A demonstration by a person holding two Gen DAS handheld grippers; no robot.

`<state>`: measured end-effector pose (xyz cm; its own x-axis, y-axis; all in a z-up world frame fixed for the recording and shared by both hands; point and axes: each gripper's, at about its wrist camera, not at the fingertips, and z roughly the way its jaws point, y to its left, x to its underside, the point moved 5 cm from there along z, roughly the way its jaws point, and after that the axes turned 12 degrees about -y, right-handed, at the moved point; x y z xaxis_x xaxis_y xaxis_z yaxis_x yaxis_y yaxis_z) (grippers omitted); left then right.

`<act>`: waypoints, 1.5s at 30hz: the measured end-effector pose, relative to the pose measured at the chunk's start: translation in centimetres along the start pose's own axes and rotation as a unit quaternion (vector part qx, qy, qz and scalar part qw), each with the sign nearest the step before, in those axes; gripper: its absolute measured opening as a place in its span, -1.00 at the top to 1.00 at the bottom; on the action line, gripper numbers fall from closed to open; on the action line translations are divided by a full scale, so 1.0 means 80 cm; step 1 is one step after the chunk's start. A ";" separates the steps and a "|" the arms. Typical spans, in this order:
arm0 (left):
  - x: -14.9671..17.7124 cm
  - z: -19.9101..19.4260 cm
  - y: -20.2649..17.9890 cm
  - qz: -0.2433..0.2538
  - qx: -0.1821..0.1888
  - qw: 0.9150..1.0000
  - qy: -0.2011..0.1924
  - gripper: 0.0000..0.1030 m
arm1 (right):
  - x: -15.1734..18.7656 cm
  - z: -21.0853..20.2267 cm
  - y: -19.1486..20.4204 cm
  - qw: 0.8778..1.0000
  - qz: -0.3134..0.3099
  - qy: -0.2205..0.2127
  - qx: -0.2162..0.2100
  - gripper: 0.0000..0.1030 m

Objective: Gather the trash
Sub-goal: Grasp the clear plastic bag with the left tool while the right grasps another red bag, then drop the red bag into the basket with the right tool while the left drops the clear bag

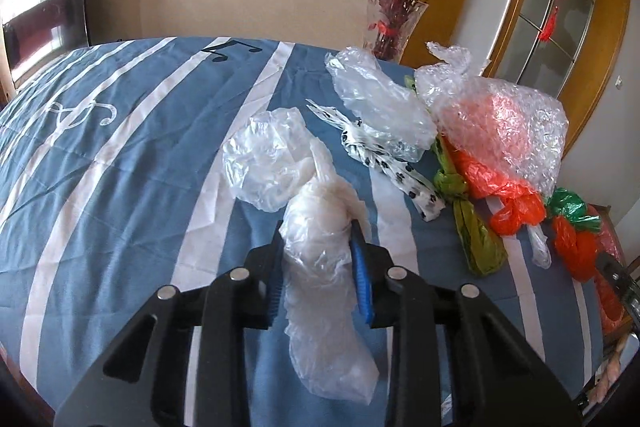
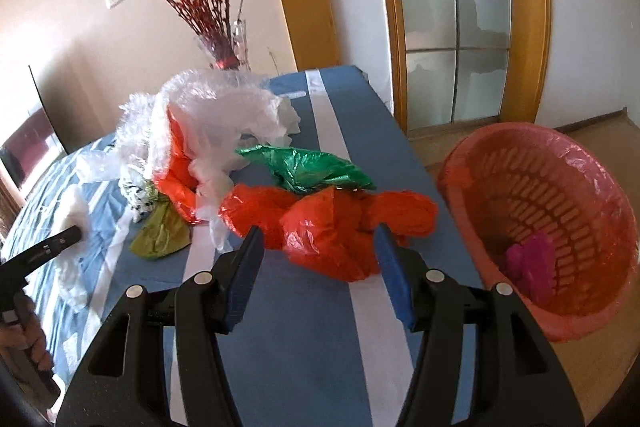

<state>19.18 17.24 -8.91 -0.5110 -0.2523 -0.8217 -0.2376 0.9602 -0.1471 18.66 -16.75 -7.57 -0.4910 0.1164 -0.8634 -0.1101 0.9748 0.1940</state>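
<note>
My left gripper (image 1: 318, 227) is shut on a crumpled clear plastic bag (image 1: 320, 267), which hangs down between its blue pads over the blue striped cloth (image 1: 120, 155). In the right wrist view the same gripper (image 2: 66, 237) shows at the left with the whitish bag (image 2: 72, 207) at its tip. My right gripper (image 2: 320, 233) stands open. A red plastic bag (image 2: 328, 215) lies between its fingertips, and the pads are not pressing on it. A green bag (image 2: 312, 167) lies just behind the red one.
More trash is piled at the cloth's right: bubble wrap (image 1: 500, 107), a clear bag (image 1: 376, 99), a paw-print bag (image 1: 400, 171), an olive bag (image 1: 476, 231). A red lined basket (image 2: 560, 195) stands off the table's right edge. A vase (image 1: 394, 23) stands behind.
</note>
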 end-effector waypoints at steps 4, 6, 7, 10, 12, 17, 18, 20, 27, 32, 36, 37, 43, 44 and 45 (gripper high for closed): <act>0.002 0.001 0.004 -0.001 0.003 1.000 0.003 0.41 | 0.009 0.022 0.003 1.000 -0.013 0.027 0.005 -0.23; 0.004 0.001 0.005 -0.002 0.004 1.000 0.005 0.41 | 0.010 0.026 0.008 0.999 -0.027 0.027 0.010 -0.32; 0.005 0.001 0.006 -0.003 0.005 1.000 0.006 0.41 | 0.009 0.029 0.010 0.999 -0.034 0.028 0.012 -0.34; 0.007 0.001 0.004 -0.003 0.008 1.000 0.008 0.41 | 0.008 0.037 0.014 0.998 -0.046 0.035 0.015 -0.34; 0.008 0.001 0.003 -0.002 0.011 1.000 0.009 0.41 | 0.007 0.043 0.015 0.998 -0.051 0.040 0.017 -0.34; 0.010 -0.001 0.000 0.001 0.015 1.000 0.011 0.41 | 0.009 0.050 0.017 0.996 -0.076 0.047 0.029 0.14; 0.010 -0.001 -0.001 0.001 0.016 1.000 0.011 0.41 | 0.008 0.050 0.015 0.996 -0.073 0.047 0.028 0.20; 0.010 -0.003 -0.002 0.002 0.017 1.000 0.010 0.41 | 0.006 0.049 0.010 0.997 -0.060 0.047 0.020 0.35; 0.006 -0.017 -0.016 0.009 0.029 1.000 0.002 0.41 | 0.002 0.027 0.002 0.999 -0.027 0.036 -0.006 0.52; 0.004 -0.029 -0.033 0.018 0.046 0.999 -0.004 0.41 | 0.002 0.005 0.004 0.999 -0.020 0.027 -0.022 0.53; 0.004 -0.037 -0.049 0.025 0.063 0.998 -0.007 0.41 | -0.002 -0.017 0.002 0.999 -0.015 0.014 -0.032 0.53; 0.004 -0.039 -0.054 0.027 0.068 0.997 -0.008 0.41 | -0.004 -0.023 0.000 0.999 -0.013 0.009 -0.033 0.53; 0.004 -0.051 -0.085 0.038 0.096 0.995 -0.010 0.41 | -0.015 -0.051 -0.015 0.999 -0.003 -0.014 -0.030 0.53; 0.005 -0.053 -0.090 0.039 0.100 0.994 -0.011 0.40 | -0.016 -0.055 -0.017 0.999 -0.001 -0.018 -0.029 0.53; 0.005 -0.055 -0.097 0.042 0.107 0.993 -0.010 0.41 | -0.018 -0.060 -0.022 0.999 0.000 -0.023 -0.025 0.53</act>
<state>17.17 9.12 -5.68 -0.5040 -0.1708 -0.8466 -0.0139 0.9817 -0.1898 15.42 -19.57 -4.41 -0.4514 0.1266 -0.8833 -0.1528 0.9643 0.2164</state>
